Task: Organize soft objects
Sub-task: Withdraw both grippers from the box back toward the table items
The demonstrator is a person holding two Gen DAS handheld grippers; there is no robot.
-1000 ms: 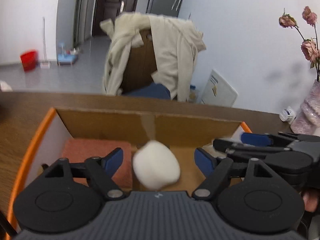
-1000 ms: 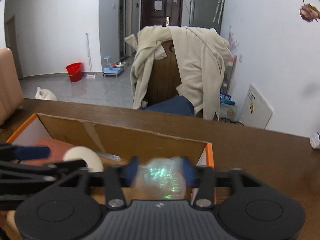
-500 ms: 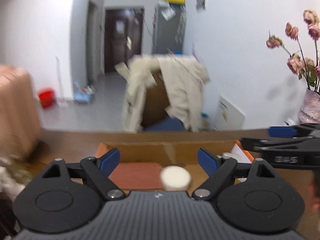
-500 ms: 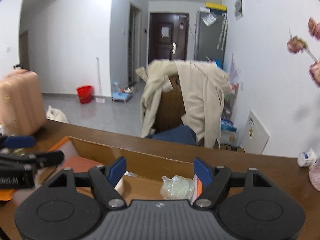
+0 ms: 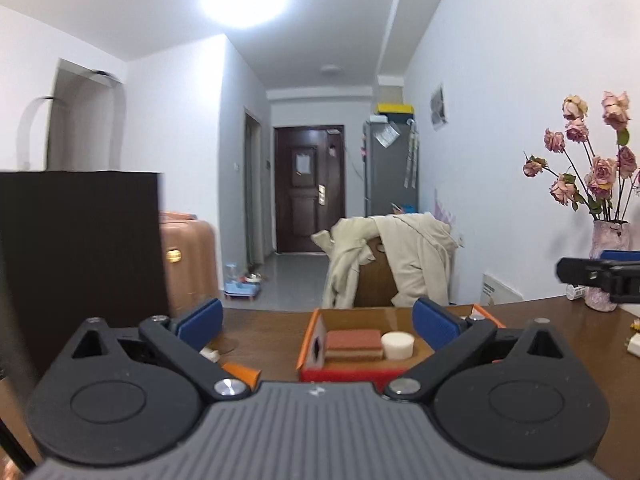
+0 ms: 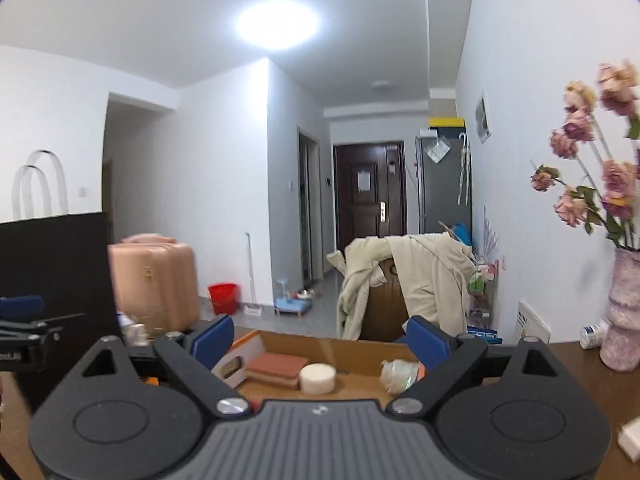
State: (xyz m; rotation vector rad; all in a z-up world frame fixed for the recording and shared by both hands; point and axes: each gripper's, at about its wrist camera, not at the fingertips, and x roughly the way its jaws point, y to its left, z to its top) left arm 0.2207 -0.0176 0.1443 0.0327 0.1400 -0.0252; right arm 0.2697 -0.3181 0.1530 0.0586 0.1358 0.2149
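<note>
An open cardboard box (image 5: 352, 314) with orange edges sits on the wooden table; it also shows in the right wrist view (image 6: 360, 346). Inside lie a red-brown sponge (image 5: 353, 343), a white round puff (image 5: 397, 345) and a crumpled clear plastic wad (image 6: 396, 371). The sponge (image 6: 276, 366) and puff (image 6: 317, 378) show in the right wrist view too. My left gripper (image 5: 318, 320) is open and empty, held back from and above the box. My right gripper (image 6: 318, 338) is open and empty, also back from the box. The right gripper's fingertip (image 5: 592, 270) pokes in at the right of the left wrist view.
A pink vase (image 6: 622, 320) of dried roses and a small white bottle (image 6: 594, 334) stand at the table's right. A dark bag (image 5: 80, 248) stands at the left. A chair (image 5: 376, 280) draped with a beige coat is behind the table. Small white items (image 5: 633, 346) lie at the right edge.
Both grippers let go: the white puff and the plastic wad dropped into the box. Both grippers then drew back and rose, so the box now looks smaller and farther.
</note>
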